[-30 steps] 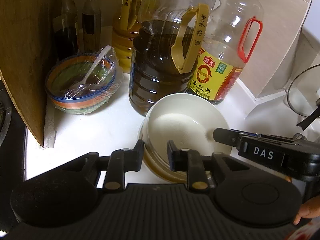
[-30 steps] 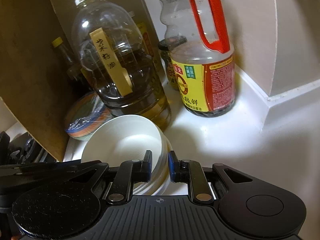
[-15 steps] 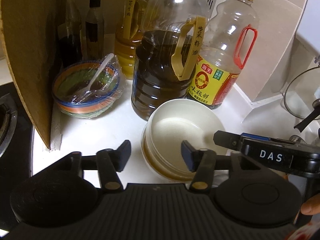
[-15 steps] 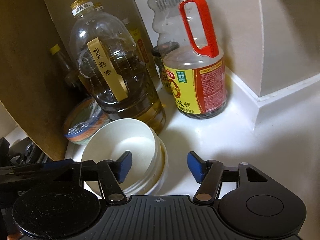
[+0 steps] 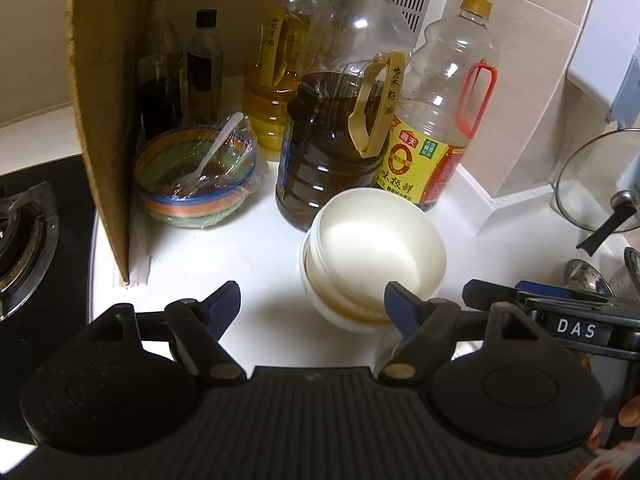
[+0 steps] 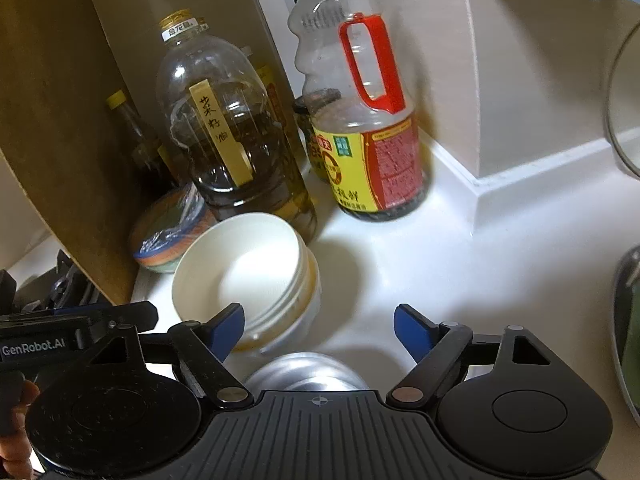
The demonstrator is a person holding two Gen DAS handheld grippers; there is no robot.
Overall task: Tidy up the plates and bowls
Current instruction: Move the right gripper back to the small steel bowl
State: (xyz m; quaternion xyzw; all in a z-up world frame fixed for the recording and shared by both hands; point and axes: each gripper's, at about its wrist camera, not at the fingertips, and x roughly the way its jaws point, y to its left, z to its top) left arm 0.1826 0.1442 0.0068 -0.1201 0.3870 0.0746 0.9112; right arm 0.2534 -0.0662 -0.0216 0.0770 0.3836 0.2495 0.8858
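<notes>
The stack of white bowls (image 5: 374,258) sits on the white table (image 5: 224,264), just in front of the big dark oil jug (image 5: 340,136) and the red-handled sauce bottle (image 5: 444,132) — free of both tools. A second ago the left tool (image 5: 312,302) and the right tool (image 6: 318,326) each had their tips nearly together at the stack's rim; their jaws have just been opening, and both now stand spread wide with nothing pinched. In the left wrist view the left tool's right tip overlaps the stack's near rim, and whether it touches I cannot tell; the other tip hangs over bare table. In the right wrist view the right tool's left tip lies over the stack's near edge, the right tip over bare table.

Both views now take in more of the scene than before: the bowls look smaller and farther off, the tops of the bottles have come into view, and a shiny metal bowl (image 6: 306,372) — unseen earlier — shows just under the right tool. The plastic-wrapped coloured bowl (image 5: 196,178) with its white spoon (image 5: 220,142) keeps its place beside the cardboard panel (image 5: 108,120).
</notes>
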